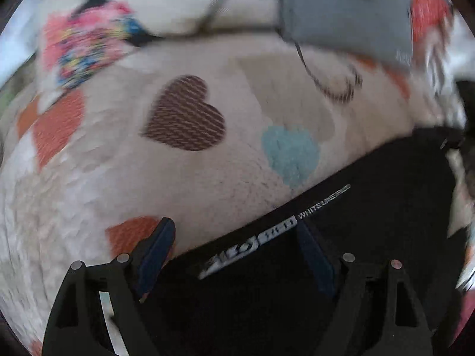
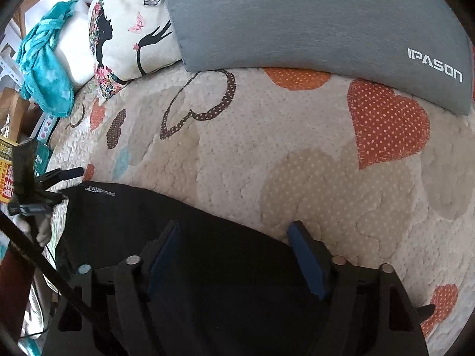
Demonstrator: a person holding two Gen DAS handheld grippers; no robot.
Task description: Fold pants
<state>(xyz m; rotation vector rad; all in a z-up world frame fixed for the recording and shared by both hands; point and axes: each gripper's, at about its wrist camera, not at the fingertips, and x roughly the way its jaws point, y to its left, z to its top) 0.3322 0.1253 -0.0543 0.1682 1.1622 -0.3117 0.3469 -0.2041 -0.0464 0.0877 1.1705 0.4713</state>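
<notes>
While both grippers are hanging low over the bed, the black pants (image 2: 184, 237) are lying flat on the cream quilt (image 2: 267, 154), folded into a dark slab whose upper edge is running diagonally across the heart-printed fabric. The left gripper (image 1: 234, 231) is standing with its jaws spread wide: one blue-padded finger is hovering over the quilt beside an orange heart, the other over the black cloth, and the pants' white printed label (image 1: 267, 234) is showing between them. Whether the pads are touching the fabric cannot be told, as that view is blurred. The right gripper (image 2: 236, 234) is likewise spread, nothing between its fingers; its left finger is sitting over the pants, its right one over bare quilt just past the garment's edge. In the right wrist view the left gripper (image 2: 63, 175) is appearing at the pants' far corner. A grey IPASON cushion (image 2: 311, 20) and a printed pillow (image 2: 127, 32) are resting at the head of the bed, a teal towel (image 2: 44, 68) beside them.
</notes>
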